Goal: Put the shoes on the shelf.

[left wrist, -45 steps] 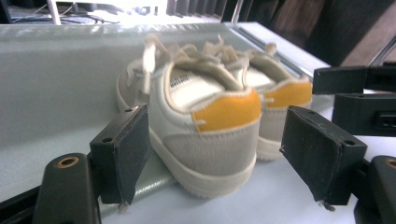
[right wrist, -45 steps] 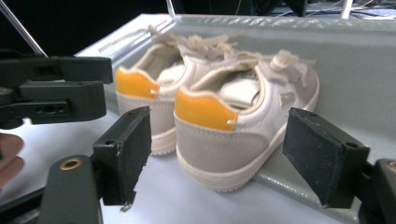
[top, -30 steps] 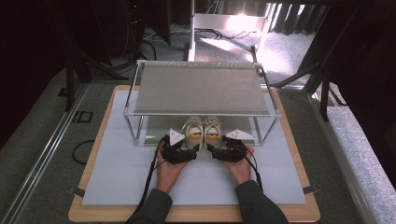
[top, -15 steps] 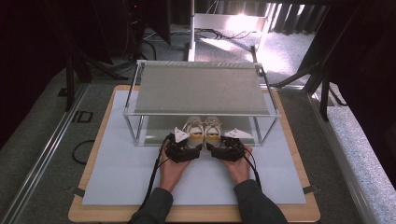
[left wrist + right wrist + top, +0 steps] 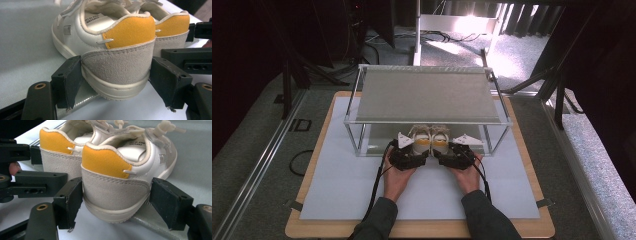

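A pair of small white sneakers with yellow heel tabs and grey suede heels stands side by side at the front of the rack's lower shelf [image 5: 379,142], toes pointing away. My left gripper [image 5: 418,149] is shut on the left sneaker [image 5: 421,139], its jaws pressing both sides of the heel [image 5: 117,65]. My right gripper [image 5: 445,150] is shut the same way on the right sneaker [image 5: 441,140], clamping its heel [image 5: 112,190]. Both heels overhang the shelf's front edge. The right sneaker [image 5: 172,27] sits close beside the left one, as the left sneaker [image 5: 56,147] does in the right gripper view.
The rack is a two-level metal frame whose mesh top shelf [image 5: 427,97] covers the sneakers' toes. It stands on a white mat [image 5: 337,185] over a wooden board [image 5: 307,225]. Cables trail back from both grippers along the forearms. Dark stands and floor rails surround the table.
Both grippers and the sneakers have moved slightly forward, toward the rack's lower shelf. The grips look unchanged.
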`<state>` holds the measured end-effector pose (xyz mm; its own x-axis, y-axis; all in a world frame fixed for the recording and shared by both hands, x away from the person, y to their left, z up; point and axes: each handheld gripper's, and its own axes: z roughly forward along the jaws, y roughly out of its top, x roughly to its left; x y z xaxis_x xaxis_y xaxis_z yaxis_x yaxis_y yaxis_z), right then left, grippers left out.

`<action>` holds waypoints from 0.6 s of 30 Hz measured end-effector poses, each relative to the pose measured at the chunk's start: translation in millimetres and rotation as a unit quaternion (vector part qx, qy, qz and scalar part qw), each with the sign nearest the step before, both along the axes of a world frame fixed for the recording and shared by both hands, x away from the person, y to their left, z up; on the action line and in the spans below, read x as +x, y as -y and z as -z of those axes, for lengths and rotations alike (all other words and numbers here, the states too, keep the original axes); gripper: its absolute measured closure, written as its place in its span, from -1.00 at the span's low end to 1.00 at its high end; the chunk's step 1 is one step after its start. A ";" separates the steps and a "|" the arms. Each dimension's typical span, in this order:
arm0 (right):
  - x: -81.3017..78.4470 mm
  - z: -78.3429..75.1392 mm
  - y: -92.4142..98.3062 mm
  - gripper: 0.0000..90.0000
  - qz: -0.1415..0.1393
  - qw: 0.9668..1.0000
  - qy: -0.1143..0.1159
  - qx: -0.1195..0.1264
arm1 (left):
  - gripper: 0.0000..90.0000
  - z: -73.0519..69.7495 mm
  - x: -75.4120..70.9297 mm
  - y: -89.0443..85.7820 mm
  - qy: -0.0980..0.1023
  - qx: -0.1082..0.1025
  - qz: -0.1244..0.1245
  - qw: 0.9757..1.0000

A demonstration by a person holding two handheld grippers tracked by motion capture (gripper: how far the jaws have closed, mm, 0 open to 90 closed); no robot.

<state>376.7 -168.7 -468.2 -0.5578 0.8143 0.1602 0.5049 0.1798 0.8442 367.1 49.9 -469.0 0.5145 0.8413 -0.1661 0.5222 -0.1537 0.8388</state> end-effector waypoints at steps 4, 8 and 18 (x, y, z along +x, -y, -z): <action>4.2 -1.0 -0.8 -0.39 0.001 1.000 0.004 -0.005 | -0.40 -0.6 5.3 0.9 0.002 0.005 -0.002 1.000; 10.1 0.8 -2.2 -0.38 0.004 1.000 0.004 -0.007 | -0.40 2.0 11.3 2.7 -0.001 0.010 -0.007 1.000; 23.6 2.6 -3.6 -0.36 0.012 1.000 0.000 -0.015 | -0.38 3.9 25.2 5.3 -0.012 0.012 -0.013 1.000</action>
